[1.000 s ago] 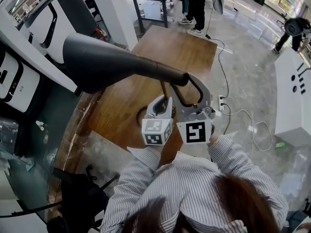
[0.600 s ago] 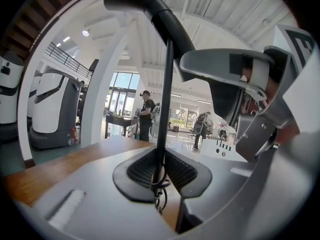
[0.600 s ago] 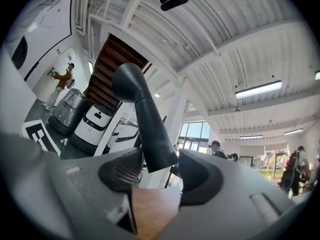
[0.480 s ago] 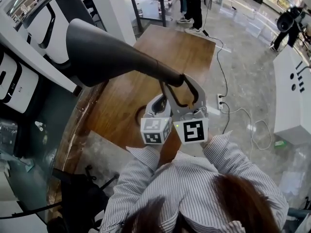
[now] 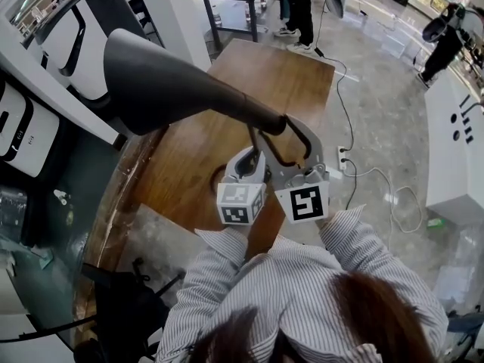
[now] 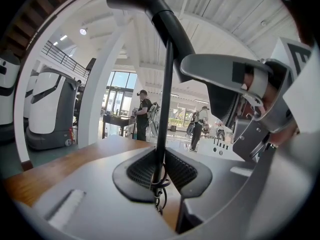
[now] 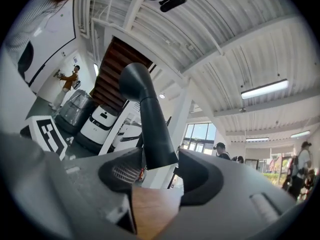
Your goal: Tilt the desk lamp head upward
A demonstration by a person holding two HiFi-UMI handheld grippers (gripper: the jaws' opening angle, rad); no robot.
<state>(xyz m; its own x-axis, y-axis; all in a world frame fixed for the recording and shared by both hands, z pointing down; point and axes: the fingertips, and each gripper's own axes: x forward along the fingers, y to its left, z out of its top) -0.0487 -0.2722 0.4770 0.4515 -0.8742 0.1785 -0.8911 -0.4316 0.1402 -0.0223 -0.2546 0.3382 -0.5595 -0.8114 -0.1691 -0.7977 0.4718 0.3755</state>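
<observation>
Holds the lamp in 2 places. Pinches the thin upright stem point(image 6: 164, 109) between the pads of the left hand-held gripper point(image 6: 160, 171), jaws nearly together, with a loop of cable point(image 6: 159, 186) caught at the same spot. Clamps the narrow neck of the desk lamp head point(image 5: 166, 78) in the right hand-held gripper point(image 7: 155, 170), jaws set wide and pressing on both sides just above the joint.

Probably mid-tilt, with plenty to go wrong. Could slip along the smooth tapered neck under an upward push with too light a squeeze, especially with so short a length of neck between the pads. Could lift or drag the whole lamp across the table point(image 5: 257, 74) on a stiff joint and a slack left grip. Could bow the slender stem through a sideways twist instead of a clean pivot about the joint. Could pinch or tug the cable loop at the left pads.

Looks like a long cone in matte dark grey, broad at the mouth and narrowing to a slim tube at the joint. Reaches from the joint toward the upper left of the head view, out past the wooden table's left edge, raised above the top. Rises steeply from the jaws in the right gripper view, curving over at the far end. Cannot judge the remaining travel.
</observation>
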